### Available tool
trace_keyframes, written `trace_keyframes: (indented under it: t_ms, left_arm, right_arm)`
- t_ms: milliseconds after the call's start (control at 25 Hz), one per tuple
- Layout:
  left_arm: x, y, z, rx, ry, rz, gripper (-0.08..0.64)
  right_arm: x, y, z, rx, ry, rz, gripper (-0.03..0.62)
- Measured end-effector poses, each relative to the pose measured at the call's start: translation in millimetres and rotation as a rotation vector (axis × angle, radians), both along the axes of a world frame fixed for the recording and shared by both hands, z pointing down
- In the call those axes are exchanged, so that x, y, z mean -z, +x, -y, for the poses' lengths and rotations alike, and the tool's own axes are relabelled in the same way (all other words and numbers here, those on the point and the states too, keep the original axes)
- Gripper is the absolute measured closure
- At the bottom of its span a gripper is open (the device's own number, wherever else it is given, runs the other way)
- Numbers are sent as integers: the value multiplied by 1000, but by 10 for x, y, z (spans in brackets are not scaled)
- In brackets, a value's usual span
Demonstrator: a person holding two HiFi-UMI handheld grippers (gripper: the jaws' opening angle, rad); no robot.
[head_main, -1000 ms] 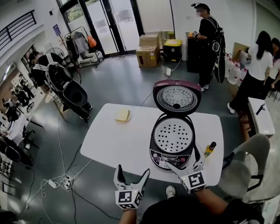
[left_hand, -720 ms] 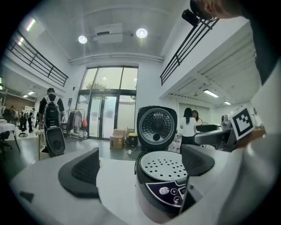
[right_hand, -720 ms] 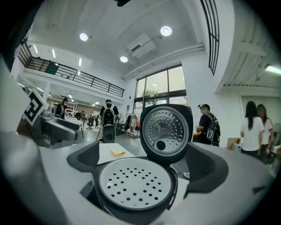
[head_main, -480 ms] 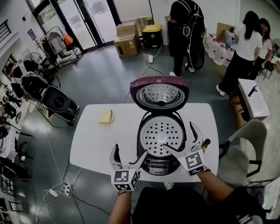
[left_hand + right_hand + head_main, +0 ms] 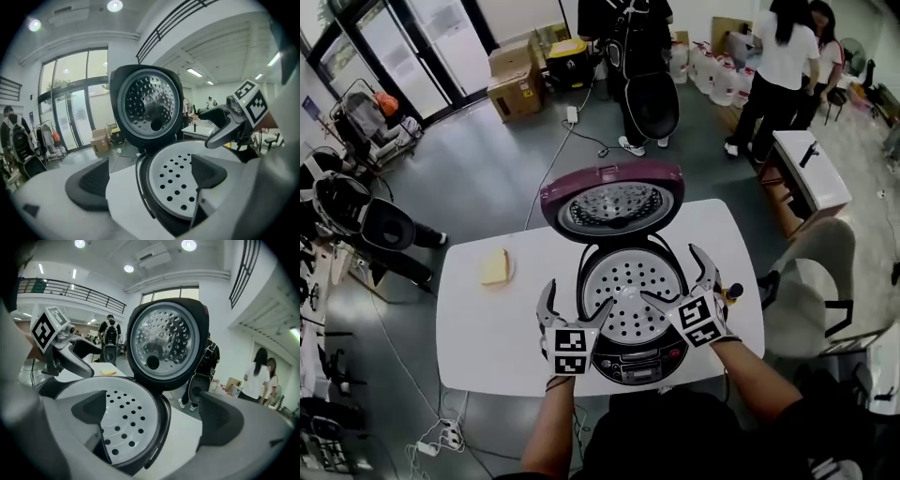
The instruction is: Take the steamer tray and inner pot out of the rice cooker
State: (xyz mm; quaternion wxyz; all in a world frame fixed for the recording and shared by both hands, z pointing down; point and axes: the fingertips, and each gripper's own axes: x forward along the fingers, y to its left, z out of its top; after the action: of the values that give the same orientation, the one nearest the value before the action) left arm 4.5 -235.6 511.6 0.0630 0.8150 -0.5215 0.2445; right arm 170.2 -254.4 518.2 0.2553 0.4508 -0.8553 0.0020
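Note:
The rice cooker (image 5: 630,352) stands on the white table (image 5: 487,328) with its purple lid (image 5: 611,202) swung up. The white perforated steamer tray (image 5: 630,292) fills its mouth and hides the inner pot below. My left gripper (image 5: 578,298) hovers at the cooker's left rim; its jaws are closing, still wide, with the rim and the edge of the steamer tray (image 5: 180,180) between them, untouched. My right gripper (image 5: 672,275) is open at the right rim, one jaw over the steamer tray (image 5: 124,420), the other outside the cooker.
A yellow sponge-like block (image 5: 495,268) lies on the table's far left. A small dark bottle (image 5: 733,292) stands just right of the cooker. A grey chair (image 5: 811,272) is beside the table's right end. People stand at the back, near cardboard boxes (image 5: 516,82).
Both grippers have come forward from the table's near edge to either side of the cooker's mouth. The head view has shifted, so the cooker sits nearer and more central.

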Motion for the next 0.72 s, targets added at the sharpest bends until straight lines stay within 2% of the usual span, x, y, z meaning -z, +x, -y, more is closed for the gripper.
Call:
trace_keyframes:
  t_ms: [200, 440, 560, 640, 720]
  left_arm:
    - [-281, 98, 185, -76, -60, 109, 29]
    - [-505, 259, 283, -206, -131, 208, 88]
    - [-576, 267, 314, -226, -143, 249, 160]
    - [-627, 250, 339, -228, -156, 265, 189]
    - [-675, 244, 352, -235, -168, 281, 212]
  right_arm:
    - [-219, 8, 115, 22, -48, -89, 2]
    - [-473, -94, 175, 114, -99, -205, 10]
    - [-553, -120, 194, 141, -122, -231, 95]
    - [-602, -124, 218, 148, -130, -247, 169]
    - [-645, -112, 234, 152, -133, -268, 212]
